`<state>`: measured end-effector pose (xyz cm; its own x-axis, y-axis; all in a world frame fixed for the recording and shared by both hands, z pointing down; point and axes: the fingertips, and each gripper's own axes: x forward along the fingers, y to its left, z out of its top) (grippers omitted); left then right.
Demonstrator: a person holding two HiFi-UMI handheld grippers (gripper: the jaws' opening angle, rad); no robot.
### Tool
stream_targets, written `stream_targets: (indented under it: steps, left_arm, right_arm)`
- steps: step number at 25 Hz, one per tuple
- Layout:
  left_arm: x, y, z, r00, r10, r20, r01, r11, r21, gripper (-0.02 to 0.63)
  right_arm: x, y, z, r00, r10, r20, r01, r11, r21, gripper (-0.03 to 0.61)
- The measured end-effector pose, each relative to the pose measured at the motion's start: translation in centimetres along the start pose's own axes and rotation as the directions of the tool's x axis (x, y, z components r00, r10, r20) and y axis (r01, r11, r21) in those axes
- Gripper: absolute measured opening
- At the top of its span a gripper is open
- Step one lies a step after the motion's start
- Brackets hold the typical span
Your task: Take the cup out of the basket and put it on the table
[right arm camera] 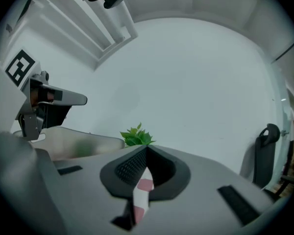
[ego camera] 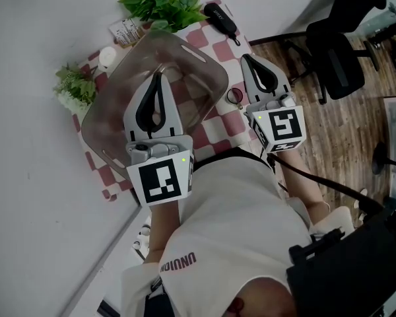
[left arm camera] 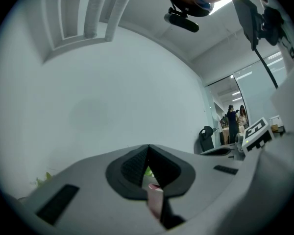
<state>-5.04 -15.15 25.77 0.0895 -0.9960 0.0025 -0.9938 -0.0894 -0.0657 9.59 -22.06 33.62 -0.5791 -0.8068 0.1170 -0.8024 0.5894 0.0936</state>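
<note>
While both pairs of jaws are seen pressed together and empty, the left gripper (ego camera: 160, 78) is held above the translucent grey plastic basket (ego camera: 210, 66). The small clear round cup (ego camera: 235, 96) is set near the red-checked tabletop's (ego camera: 214, 127) right edge, between the basket and the right gripper (ego camera: 245, 59).

A red-and-white checkered cloth (ego camera: 214, 127) has a leafy green plant (ego camera: 162, 4) and a black pouch (ego camera: 220, 16) at its far end. A black office chair (ego camera: 343, 65) stands on the wooden floor (ego camera: 343, 137).
</note>
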Motion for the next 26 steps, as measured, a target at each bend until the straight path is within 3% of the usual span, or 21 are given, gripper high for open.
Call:
stream_targets:
  steps: [6, 10, 13, 26]
  left_arm:
    - [0.1, 0.0, 0.0, 1.000, 0.001, -0.006, -0.001, 1.000, -0.020, 0.012]
    - [0.2, 0.2, 0.9, 0.998, -0.010, 0.063, 0.008, 1.000, 0.029, 0.012]
    - [0.2, 0.3, 0.1, 1.000, 0.005, 0.002, -0.004, 1.000, -0.023, 0.012]
    - [0.0, 0.4, 0.3, 1.000, 0.010, 0.005, -0.010, 1.000, -0.020, 0.012]
  right_arm:
    - [0.0, 0.2, 1.8, 0.999, -0.004, 0.041, 0.005, 1.000, -0.012, 0.017]
    - [0.0, 0.3, 2.3, 0.998, 0.000, 0.055, 0.001, 1.000, -0.011, 0.017]
    - [0.1, 0.3, 2.4, 0.998, -0.001, 0.057, 0.001, 1.000, -0.011, 0.017]
    - [0.2, 0.4, 2.9, 0.997, -0.001, 0.079, 0.002, 1.000, -0.008, 0.017]
